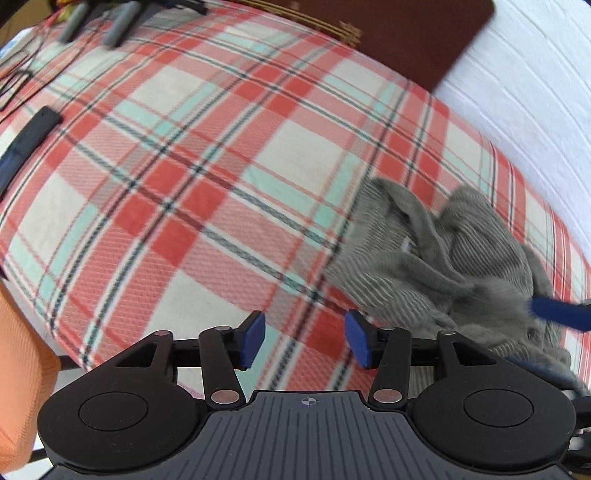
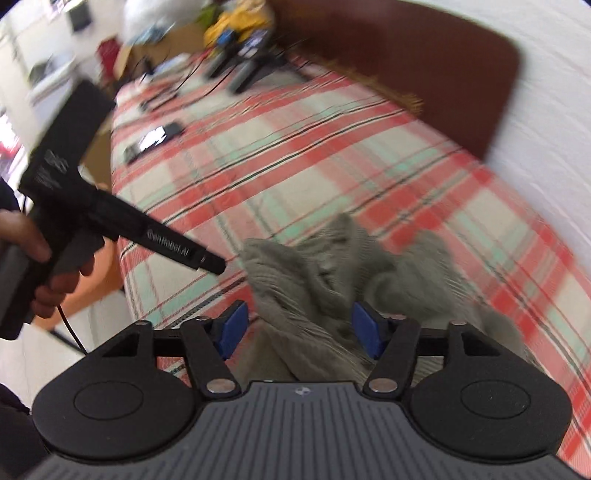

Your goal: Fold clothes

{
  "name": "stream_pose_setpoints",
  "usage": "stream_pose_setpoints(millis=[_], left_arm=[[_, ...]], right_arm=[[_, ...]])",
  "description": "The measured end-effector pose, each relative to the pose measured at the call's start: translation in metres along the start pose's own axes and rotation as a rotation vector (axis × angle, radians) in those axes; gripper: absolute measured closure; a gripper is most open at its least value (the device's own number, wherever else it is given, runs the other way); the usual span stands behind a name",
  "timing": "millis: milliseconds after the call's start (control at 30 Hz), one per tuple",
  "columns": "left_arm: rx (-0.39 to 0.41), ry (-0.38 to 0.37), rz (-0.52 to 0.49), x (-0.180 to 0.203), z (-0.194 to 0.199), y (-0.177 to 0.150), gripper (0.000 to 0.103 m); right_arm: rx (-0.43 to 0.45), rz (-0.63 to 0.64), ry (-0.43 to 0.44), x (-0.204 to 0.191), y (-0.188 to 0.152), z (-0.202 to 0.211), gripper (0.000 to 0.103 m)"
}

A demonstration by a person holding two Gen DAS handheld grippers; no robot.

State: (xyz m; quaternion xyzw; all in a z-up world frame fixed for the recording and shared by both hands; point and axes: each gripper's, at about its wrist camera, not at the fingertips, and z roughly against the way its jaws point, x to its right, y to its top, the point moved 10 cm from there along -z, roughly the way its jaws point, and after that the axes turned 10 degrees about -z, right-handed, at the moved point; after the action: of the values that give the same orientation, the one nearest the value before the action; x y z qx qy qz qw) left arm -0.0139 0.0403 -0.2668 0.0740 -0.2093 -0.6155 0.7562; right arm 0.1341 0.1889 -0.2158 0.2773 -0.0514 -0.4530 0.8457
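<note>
Both tongs, left [image 1: 304,341] and right [image 2: 301,330], wide and empty over crumpled grey garment [image 2: 332,280] on bed [image 1: 184,184]; risk of pinching several bunched layers together, botching fold.

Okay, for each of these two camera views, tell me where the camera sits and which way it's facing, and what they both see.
Left wrist: on the left gripper, jaws open over the plaid bedcover; the grey garment lies right, with a blue pad of the other gripper at the edge.
Right wrist: on the right gripper, open above the garment; a hand holds the left gripper's handle.
Shared: garment, bedcover, dark headboard.
</note>
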Motion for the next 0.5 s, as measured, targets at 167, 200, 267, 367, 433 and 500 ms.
stream_pose_setpoints(millis=[167,200,267,367,433,500], left_arm=[[0.015,0.005,0.025,-0.015,-0.001,0.003,0.038],[0.015,0.006,0.024,-0.017,-0.002,0.004,0.038],[0.013,0.005,0.021,-0.02,-0.004,0.006,0.038],[0.015,0.004,0.011,-0.023,-0.005,0.01,0.038],[0.02,0.002,0.001,-0.024,-0.005,0.014,0.038],[0.024,-0.004,-0.015,-0.023,-0.006,0.019,0.038]], right_arm=[[-0.098,0.057,0.001,-0.019,-0.007,-0.037,0.042],[-0.108,0.065,-0.016,-0.02,-0.009,-0.045,0.042],[-0.121,0.075,-0.061,-0.015,-0.011,-0.057,0.046],[-0.115,-0.005,-0.064,0.001,-0.009,-0.049,0.098],[-0.062,-0.108,-0.019,0.013,-0.001,-0.02,0.098],[0.005,-0.184,0.008,0.027,0.004,0.021,0.098]])
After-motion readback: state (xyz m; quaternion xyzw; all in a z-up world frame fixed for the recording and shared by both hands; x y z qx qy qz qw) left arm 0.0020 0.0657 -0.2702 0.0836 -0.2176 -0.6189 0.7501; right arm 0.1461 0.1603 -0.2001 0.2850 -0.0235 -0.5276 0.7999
